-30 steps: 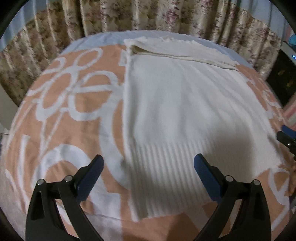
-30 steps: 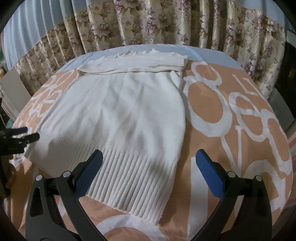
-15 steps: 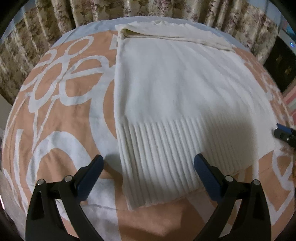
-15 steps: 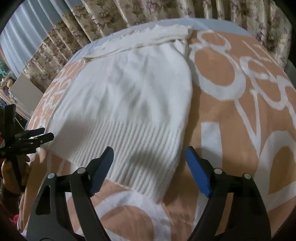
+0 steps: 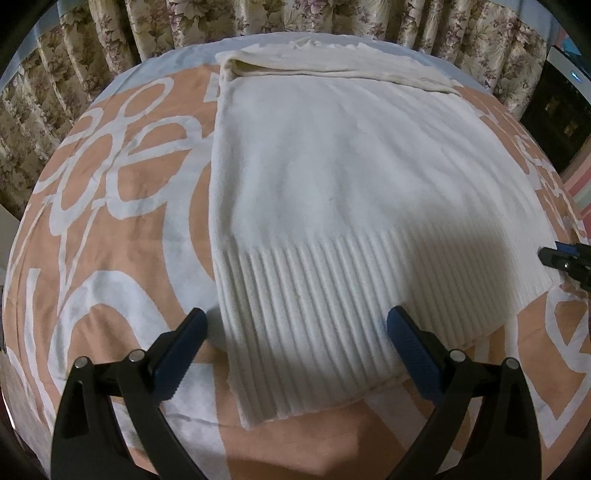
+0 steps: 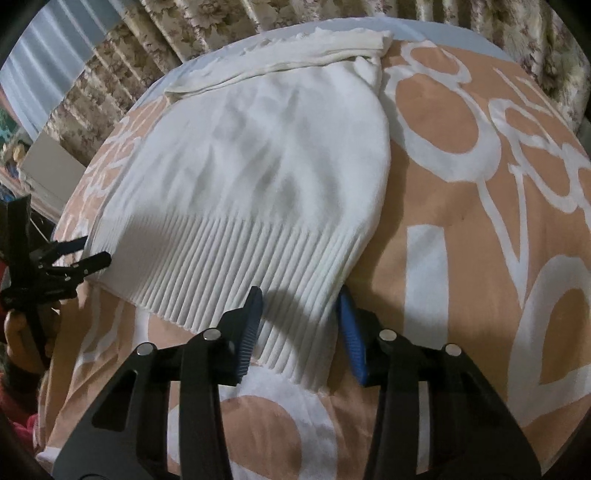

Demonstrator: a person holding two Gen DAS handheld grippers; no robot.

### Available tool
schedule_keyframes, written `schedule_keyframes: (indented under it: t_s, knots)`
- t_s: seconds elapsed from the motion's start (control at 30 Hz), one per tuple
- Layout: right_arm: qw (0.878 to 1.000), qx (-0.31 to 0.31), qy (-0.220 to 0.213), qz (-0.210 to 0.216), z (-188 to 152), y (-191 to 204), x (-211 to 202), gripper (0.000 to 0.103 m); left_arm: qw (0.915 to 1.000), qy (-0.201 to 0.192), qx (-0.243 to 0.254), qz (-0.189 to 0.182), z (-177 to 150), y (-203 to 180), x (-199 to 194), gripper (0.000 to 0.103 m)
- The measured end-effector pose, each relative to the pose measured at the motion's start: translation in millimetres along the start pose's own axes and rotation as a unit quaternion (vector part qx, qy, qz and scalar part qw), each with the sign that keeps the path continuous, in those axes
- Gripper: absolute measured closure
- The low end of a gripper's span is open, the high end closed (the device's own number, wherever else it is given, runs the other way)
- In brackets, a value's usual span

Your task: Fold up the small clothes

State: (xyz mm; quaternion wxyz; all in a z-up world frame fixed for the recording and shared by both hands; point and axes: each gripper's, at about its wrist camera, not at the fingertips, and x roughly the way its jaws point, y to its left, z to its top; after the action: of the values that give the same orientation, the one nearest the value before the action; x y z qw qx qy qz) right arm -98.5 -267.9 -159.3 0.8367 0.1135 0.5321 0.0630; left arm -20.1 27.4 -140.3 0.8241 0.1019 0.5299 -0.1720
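Observation:
A white knit sweater (image 5: 332, 192) lies flat on an orange and white patterned bedcover (image 5: 110, 206), ribbed hem toward me, sleeves folded across the far end. My left gripper (image 5: 295, 332) is open wide over the hem's left corner, its jaws either side of the ribbing. In the right wrist view the sweater (image 6: 258, 166) shows again. My right gripper (image 6: 301, 314) is partly closed, its blue pads straddling the hem's right corner, with a gap still left. The left gripper (image 6: 74, 258) shows at the far left; the right gripper (image 5: 561, 256) shows at the left view's right edge.
Floral curtains (image 5: 258, 18) hang behind the bed. The bedcover (image 6: 480, 221) spreads wide to the right of the sweater. A dark cabinet (image 5: 561, 110) stands at the right. A white box (image 6: 51, 166) sits beyond the bed's left side.
Both grippers have moved forward and down onto the hem. The right gripper's jaws have narrowed around the hem's right corner. The left gripper stays wide open.

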Motion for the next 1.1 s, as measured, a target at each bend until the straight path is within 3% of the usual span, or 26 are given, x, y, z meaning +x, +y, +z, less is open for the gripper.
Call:
schedule_keyframes:
  t_s: [0.07, 0.23, 0.4, 0.43, 0.87, 1.1]
  knots:
    - [1.000, -0.019, -0.004, -0.013, 1, 4, 1, 0.079, 0.9999, 0.003, 0.011, -0.002, 1, -5, 0, 0.017]
    - [0.999, -0.042, 0.004, -0.023, 3, 6, 3, 0.081, 0.9988, 0.004, 0.046, 0.012, 3, -20, -1, 0.033]
    - [0.998, -0.060, 0.004, -0.034, 3, 9, 3, 0.083, 0.9974, -0.002, 0.066, 0.028, 7, -27, -3, 0.072]
    - [0.997, -0.065, 0.003, -0.037, 3, 11, 3, 0.086, 0.9971, -0.003, 0.069, 0.033, 8, -27, -3, 0.075]
    - [0.995, -0.088, -0.008, -0.048, 11, 22, 4, 0.092, 0.9977, -0.001, 0.063, 0.025, 13, -23, -4, 0.087]
    - [0.992, -0.092, -0.021, -0.081, 20, 31, 1, 0.092, 0.9981, -0.006, 0.058, 0.023, 20, -23, -5, 0.089]
